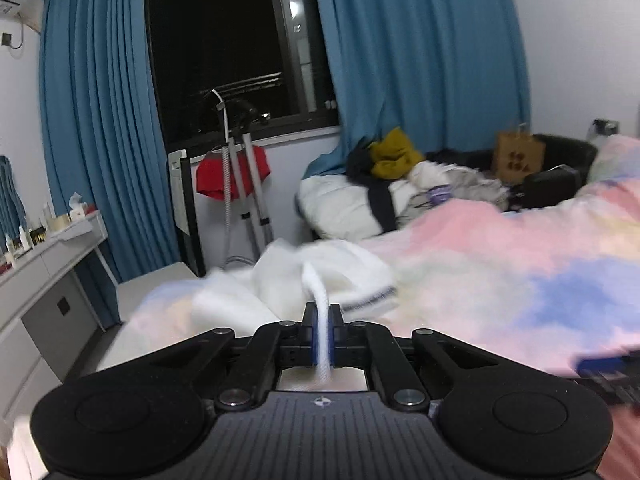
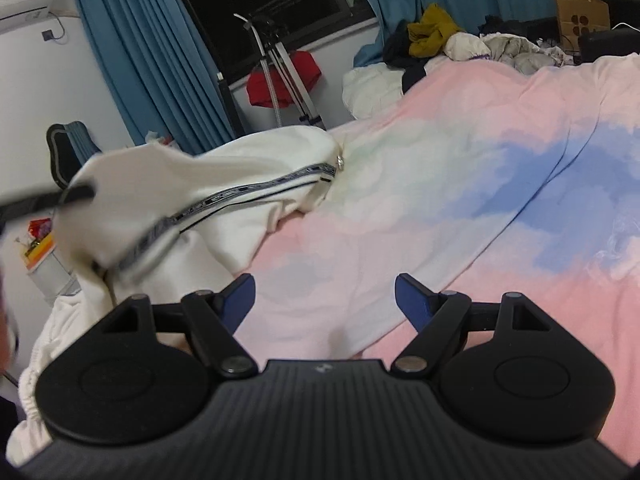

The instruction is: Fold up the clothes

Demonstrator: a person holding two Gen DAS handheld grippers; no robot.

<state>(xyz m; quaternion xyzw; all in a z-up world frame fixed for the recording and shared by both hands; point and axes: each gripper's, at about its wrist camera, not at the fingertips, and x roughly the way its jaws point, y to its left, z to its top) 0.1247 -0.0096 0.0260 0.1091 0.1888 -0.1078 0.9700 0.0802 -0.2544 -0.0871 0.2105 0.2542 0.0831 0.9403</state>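
The left gripper [image 1: 323, 322] is pointing slightly downward over the near edge of the bed, its fingers [image 1: 309, 334] pinching together on a thin fold of the white garment [image 1: 320, 276]; the fabric is running as a narrow white strip straight up between the blue pads toward 12 o'clock. The right gripper [image 2: 325, 296] is also tilting a little downward, hovering above the bedspread [image 2: 440, 184] with its fingers [image 2: 412, 300] standing wide apart and gripping nothing; only pink and pale cloth is showing in the gap.

The white garment is lying bunched at the bed's near left corner. In the right wrist view it is filling the area from 9 to 11 o'clock, heaped and partly lifted, with a dark patterned trim band [image 2: 240, 196] and a thin dark line running diagonally across it, and an elasticated white hem hanging at 8 o'clock. A blurred dark shape, seemingly the other gripper, is sitting at its left edge at 9 o'clock. In the left wrist view the garment is blurring just beyond the fingertips, a dark-striped edge showing at 1 o'clock.

Farther off, the pink, blue and white bedspread is stretching toward 2 o'clock. Beyond it a pile of clothes [image 1: 396, 156] with a mustard piece is resting near a brown paper bag [image 1: 518, 156]. Blue curtains [image 1: 100, 120] are framing a dark window [image 1: 224, 48] at 12 o'clock.
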